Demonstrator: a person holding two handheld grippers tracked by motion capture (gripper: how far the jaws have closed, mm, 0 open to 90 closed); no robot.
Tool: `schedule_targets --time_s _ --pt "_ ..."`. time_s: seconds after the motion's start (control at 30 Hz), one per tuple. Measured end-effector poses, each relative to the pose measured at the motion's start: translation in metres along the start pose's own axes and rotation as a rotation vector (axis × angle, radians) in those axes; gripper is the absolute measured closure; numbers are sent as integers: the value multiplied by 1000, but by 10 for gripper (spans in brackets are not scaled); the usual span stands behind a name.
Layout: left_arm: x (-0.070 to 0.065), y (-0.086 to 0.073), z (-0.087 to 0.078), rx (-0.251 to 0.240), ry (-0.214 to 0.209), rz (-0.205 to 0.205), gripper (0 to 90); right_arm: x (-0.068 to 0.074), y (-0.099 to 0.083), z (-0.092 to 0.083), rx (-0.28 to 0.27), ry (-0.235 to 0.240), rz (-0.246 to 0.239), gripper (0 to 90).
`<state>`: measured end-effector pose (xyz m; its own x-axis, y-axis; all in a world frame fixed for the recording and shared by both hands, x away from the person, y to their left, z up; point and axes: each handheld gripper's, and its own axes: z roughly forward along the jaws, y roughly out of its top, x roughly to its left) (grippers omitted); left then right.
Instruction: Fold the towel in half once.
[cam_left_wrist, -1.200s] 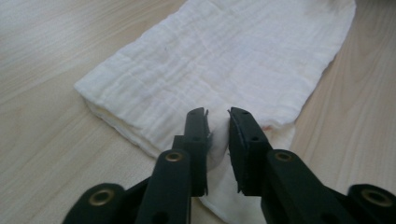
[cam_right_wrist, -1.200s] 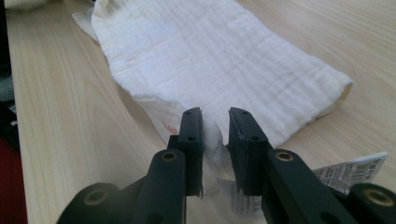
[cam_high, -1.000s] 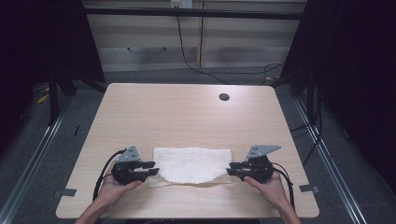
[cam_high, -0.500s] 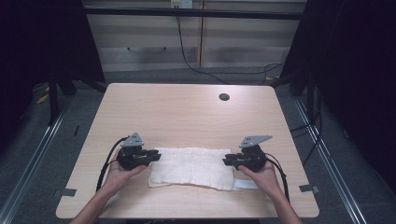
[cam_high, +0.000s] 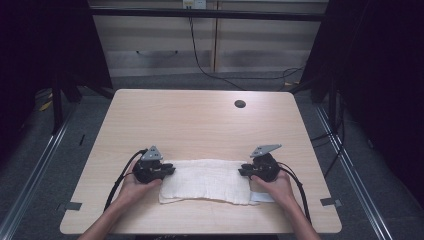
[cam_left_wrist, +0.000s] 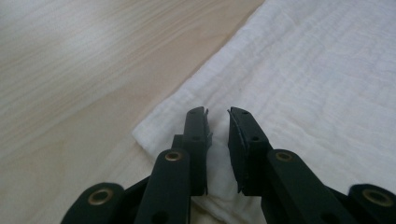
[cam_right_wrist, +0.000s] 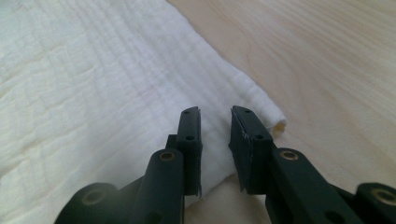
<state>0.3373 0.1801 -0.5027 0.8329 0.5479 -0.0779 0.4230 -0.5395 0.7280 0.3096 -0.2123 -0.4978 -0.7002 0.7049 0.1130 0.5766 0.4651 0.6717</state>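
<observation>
The folded white cloth (cam_high: 206, 181) lies on the tabletop (cam_high: 200, 125) near its front edge. The left hand-held gripper (cam_high: 167, 170) and the right hand-held gripper (cam_high: 243, 171) have just been closing, yet each one stands unclenched with a narrow gap over one end of the cloth.

In the high view the bench (cam_high: 200, 125) is lit evenly from above, while the left and right edges of the frame are lost in near-black. Only faint, soft shadows are cast. A pale sheen is seen on the wood at the upper left of the left gripper view. In both gripper views the cloth (cam_left_wrist: 317, 79) is rendered bright, almost washed out, and the far parts are softly blurred; the tongs (cam_right_wrist: 215, 140) are kept dark.
</observation>
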Motion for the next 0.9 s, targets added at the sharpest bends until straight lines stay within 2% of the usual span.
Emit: schedule_targets --time_s 0.03,0.07,0.1,0.23,0.27,0.33,0.43,0.5,0.57,0.67,0.9 --pt "-2 -1 -1 -3 -3 -9 771 0 0 0 0 0 0 740" --pt "-3 -3 -3 1 -2 -4 770 3 -2 -1 -6 17 5 744" --pt "-6 -7 -7 -4 -15 -6 770 5 -3 -2 0 18 2 748" --pt "-11 -11 -12 6 -19 0 770 10 -6 -6 18 31 -14 749" --pt "-13 -15 -15 5 -35 -9 771 14 -8 -8 25 49 -25 748" --pt "-14 -16 -16 -3 -37 -15 771 18 -10 -10 30 62 -39 747" --pt "-20 -17 -19 9 -16 0 771 22 -11 -11 38 77 -41 731" --pt "-20 -18 -19 4 -19 -6 771 22 -10 -11 39 87 -30 715" --pt "-19 -18 -19 2 -26 -8 771 17 -7 -13 0 95 -19 694" --pt "-19 -19 -19 -3 -25 -6 771 9 0 -18 -37 77 -11 680" --pt "-19 -19 -19 -1 -26 -5 770 -9 11 -10 -35 77 8 659"
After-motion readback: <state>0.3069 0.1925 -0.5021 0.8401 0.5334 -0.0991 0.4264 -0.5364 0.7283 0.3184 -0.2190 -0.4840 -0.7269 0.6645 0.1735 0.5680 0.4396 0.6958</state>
